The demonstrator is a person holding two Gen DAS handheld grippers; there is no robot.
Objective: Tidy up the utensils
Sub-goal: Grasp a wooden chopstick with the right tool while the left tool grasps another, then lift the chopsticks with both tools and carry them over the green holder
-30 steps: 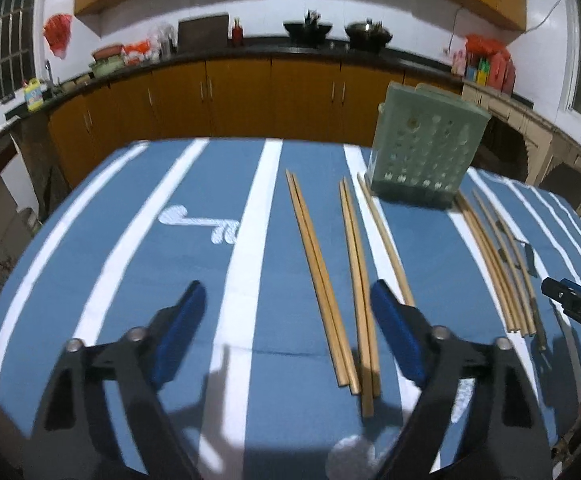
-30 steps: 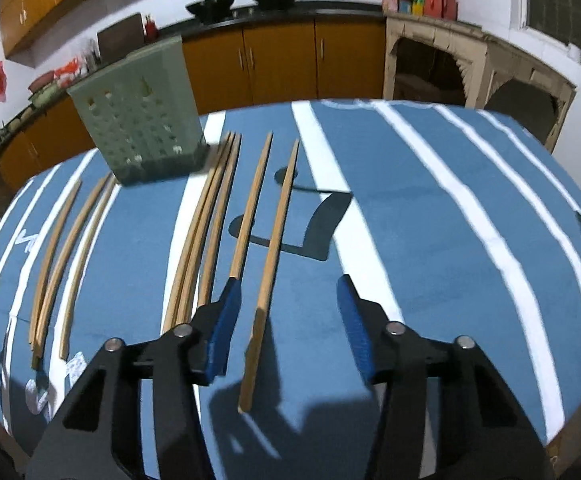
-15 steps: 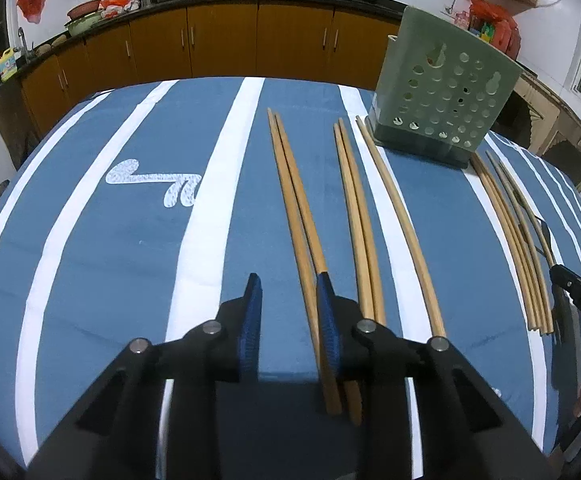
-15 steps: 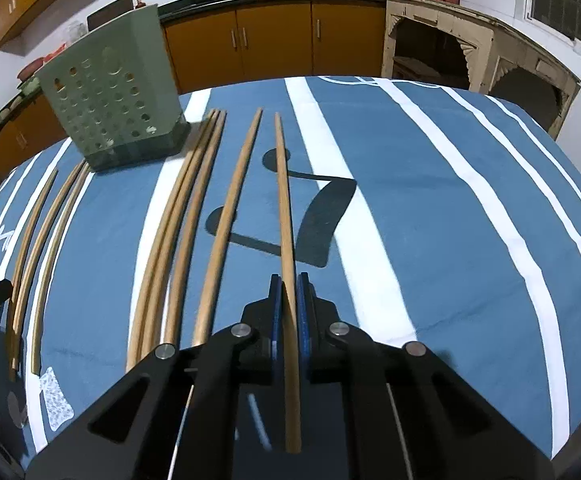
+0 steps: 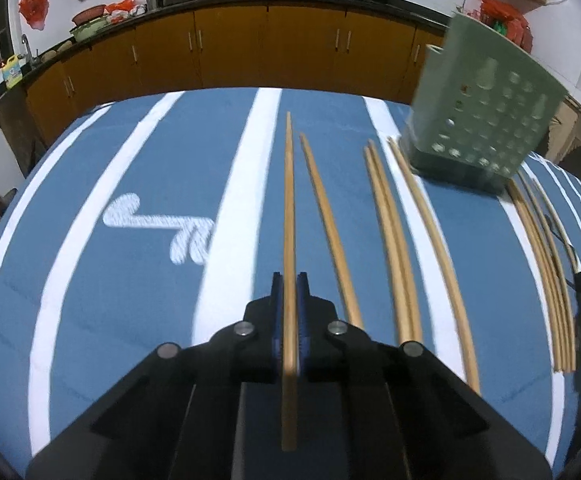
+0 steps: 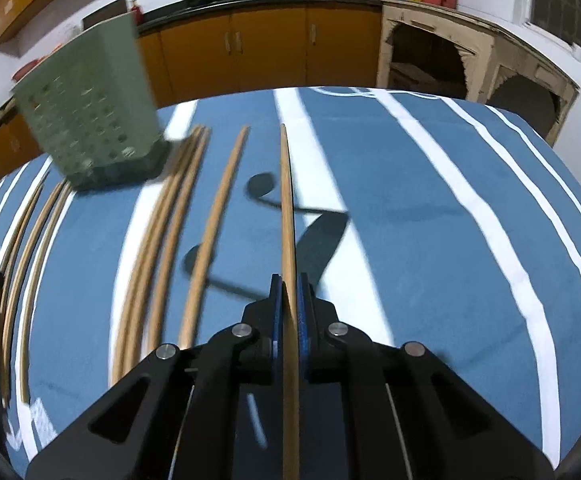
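- Since a second ago both grippers have closed: the left gripper (image 5: 289, 280) now clamps the leftmost chopstick (image 5: 288, 200), and the right gripper (image 6: 289, 280) clamps the rightmost chopstick (image 6: 287, 208).
- No readable writing.
- Four loose chopsticks (image 5: 386, 216) lie on the blue striped cloth (image 5: 90, 280) left of the green holder (image 5: 486, 108); those to its right blur together.

ten chopsticks (image 5: 289, 216), one green holder (image 5: 486, 120)

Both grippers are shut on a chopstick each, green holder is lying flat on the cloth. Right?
Not quite. The left gripper and right gripper each clamp a chopstick, but the green holder stands upright, as the left wrist view shows.
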